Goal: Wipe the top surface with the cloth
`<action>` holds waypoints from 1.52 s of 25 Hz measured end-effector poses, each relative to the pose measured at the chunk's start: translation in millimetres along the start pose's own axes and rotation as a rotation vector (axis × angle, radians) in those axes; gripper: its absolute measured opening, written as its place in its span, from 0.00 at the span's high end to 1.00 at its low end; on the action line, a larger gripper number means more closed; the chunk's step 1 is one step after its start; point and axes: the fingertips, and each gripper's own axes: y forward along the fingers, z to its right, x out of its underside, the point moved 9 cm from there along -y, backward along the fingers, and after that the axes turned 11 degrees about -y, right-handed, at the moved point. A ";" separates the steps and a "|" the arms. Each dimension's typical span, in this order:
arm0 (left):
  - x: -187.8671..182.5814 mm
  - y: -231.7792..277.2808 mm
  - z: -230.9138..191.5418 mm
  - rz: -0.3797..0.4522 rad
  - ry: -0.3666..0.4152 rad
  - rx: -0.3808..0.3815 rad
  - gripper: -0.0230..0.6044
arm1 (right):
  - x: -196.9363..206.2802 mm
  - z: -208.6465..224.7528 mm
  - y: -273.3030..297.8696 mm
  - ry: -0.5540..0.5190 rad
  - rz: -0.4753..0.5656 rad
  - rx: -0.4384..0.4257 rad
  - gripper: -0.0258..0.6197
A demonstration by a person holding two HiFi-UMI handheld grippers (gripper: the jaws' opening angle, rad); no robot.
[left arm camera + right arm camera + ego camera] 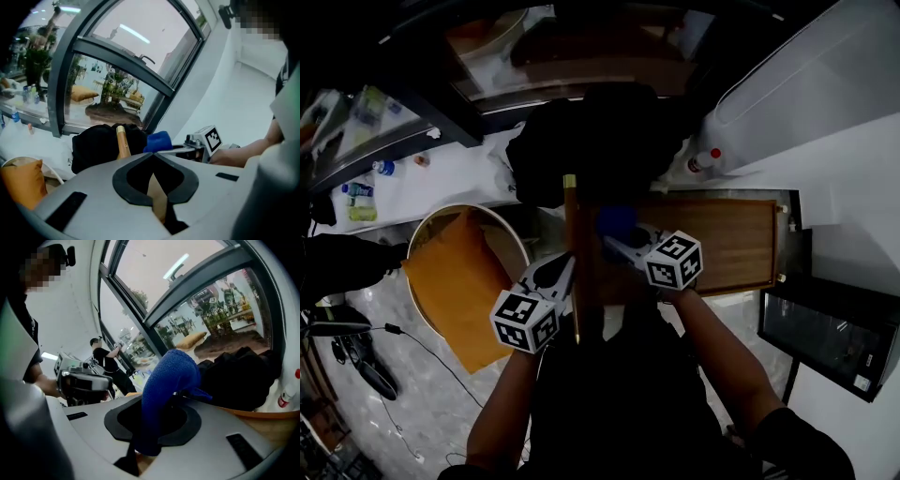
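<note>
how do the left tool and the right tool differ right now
The left tool is clamped on a wood-coloured slat, while the right tool is clamped on the blue cloth. In the head view, the left tool sits nearer the person and the right tool sits farther up the slat, with the cloth beside it. Shared: both are shut on something, and both point in toward the same slat.

- Cloth [171,373] — deep blue, plain.
- Left gripper [152,155] and right gripper [161,398] — pale grey shells with black pads.
- Cubes [673,260] on them: white, patterned with black squares.
- Top surface [727,244]: warm brown wood with a fine grain.
- Pole [573,253]: tan wood with a brassy tip.
- Cushion [455,281]: plain orange-tan.
- Bag [581,141]: black.
- Floor [431,394] — grey, marbled with pale veins.
</note>
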 end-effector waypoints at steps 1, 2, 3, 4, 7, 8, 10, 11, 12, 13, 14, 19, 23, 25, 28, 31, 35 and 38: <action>-1.0 1.9 0.0 0.005 -0.014 -0.004 0.95 | 3.5 7.3 11.4 0.005 -0.020 -0.003 0.84; -2.1 3.4 0.6 0.008 -0.025 -0.007 0.95 | 7.7 14.2 23.4 0.014 -0.043 -0.003 0.84; -3.2 4.6 1.4 0.007 -0.029 -0.011 0.95 | 12.9 20.3 35.6 0.026 -0.068 -0.001 0.84; -4.0 5.7 2.4 0.002 -0.027 -0.014 0.95 | 19.0 25.8 47.4 0.037 -0.096 0.003 0.84; -1.3 7.3 6.3 -0.017 -0.023 -0.005 0.95 | 38.9 37.0 75.5 0.063 -0.174 0.012 0.84; 0.2 7.1 7.2 -0.025 -0.021 -0.002 0.95 | 44.3 38.9 82.8 0.070 -0.192 0.010 0.84; 2.3 6.8 7.2 -0.041 -0.016 -0.003 0.95 | 52.5 41.0 95.6 0.084 -0.222 0.007 0.84; 2.9 7.3 6.6 -0.049 -0.014 -0.006 0.95 | 55.3 41.6 100.7 0.085 -0.234 0.012 0.84; 3.4 8.2 5.7 -0.057 -0.014 -0.010 0.95 | 57.7 42.2 104.5 0.079 -0.248 0.021 0.84; 3.7 9.5 4.7 -0.063 -0.015 -0.013 0.95 | 59.9 43.2 106.9 0.070 -0.263 0.033 0.84; 3.5 11.1 3.9 -0.066 -0.016 -0.013 0.95 | 61.8 44.6 108.6 0.060 -0.278 0.045 0.84; 1.0 16.8 4.5 -0.066 -0.021 0.001 0.95 | 59.4 49.4 109.1 0.074 -0.309 0.075 0.84; 2.1 23.6 9.9 -0.065 -0.021 0.011 0.95 | 55.6 51.4 109.7 0.034 -0.355 0.097 0.84; 6.1 26.1 14.6 -0.069 -0.028 0.016 0.95 | 55.2 49.6 108.9 0.009 -0.374 0.097 0.84; 8.1 28.3 21.8 -0.073 -0.025 0.021 0.95 | 56.4 48.9 104.1 -0.012 -0.385 0.110 0.85; 7.8 31.8 27.5 -0.072 -0.022 0.026 0.95 | 61.2 54.1 94.6 -0.019 -0.394 0.133 0.85; 7.5 39.2 33.7 -0.078 -0.015 0.020 0.95 | 63.5 62.6 81.5 -0.032 -0.400 0.140 0.85; 6.7 47.2 41.0 -0.079 -0.027 0.033 0.95 | 67.7 70.3 67.5 -0.029 -0.397 0.153 0.85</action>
